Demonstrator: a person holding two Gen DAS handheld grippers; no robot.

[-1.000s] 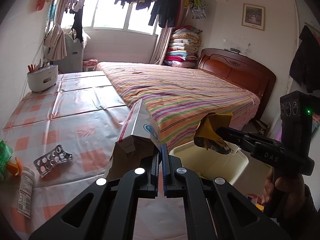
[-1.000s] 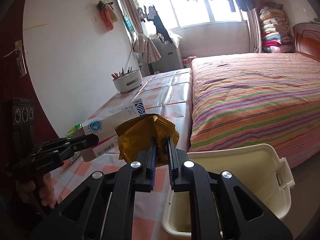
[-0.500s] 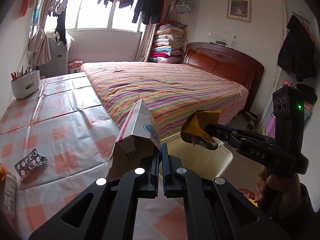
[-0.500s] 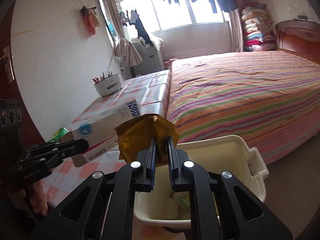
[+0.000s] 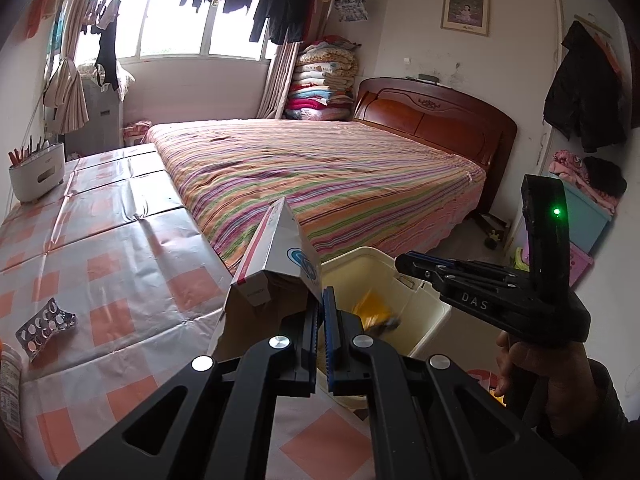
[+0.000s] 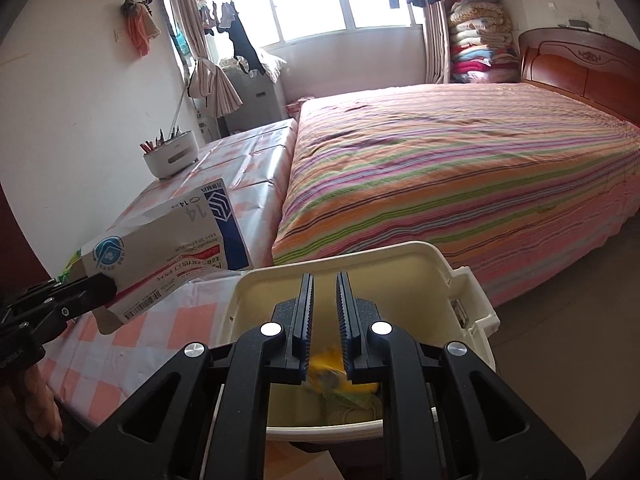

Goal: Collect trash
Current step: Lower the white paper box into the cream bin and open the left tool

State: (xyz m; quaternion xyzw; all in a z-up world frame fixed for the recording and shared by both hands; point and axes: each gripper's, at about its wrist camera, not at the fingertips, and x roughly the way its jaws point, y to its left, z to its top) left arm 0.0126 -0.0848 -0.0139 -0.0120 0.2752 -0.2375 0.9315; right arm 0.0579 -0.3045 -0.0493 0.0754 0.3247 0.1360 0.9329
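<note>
My left gripper [image 5: 322, 294] is shut on the flap of a white cardboard medicine box [image 5: 276, 264], held above the table edge; the same box [image 6: 168, 236] shows at the left of the right wrist view. My right gripper [image 6: 324, 280] hangs over the cream plastic bin [image 6: 460, 280], its jaws opening with nothing between them. The yellow wrapper [image 6: 334, 364] is blurred, falling inside the bin below the fingers; in the left wrist view the wrapper [image 5: 374, 308] drops into the bin [image 5: 428, 320] under the right gripper [image 5: 400, 262].
A table with a pink checked cloth [image 5: 100, 240] carries an empty blister pack [image 5: 44, 326], a small bottle [image 5: 10, 372] and a white holder [image 5: 36, 170]. A striped bed [image 5: 320, 176] stands behind the bin. Other trash [image 6: 352, 400] lies in the bin.
My right gripper has let go of the yellow wrapper, which now falls into the bin. Both grippers have moved over toward the bin; the box stays in the left gripper.
</note>
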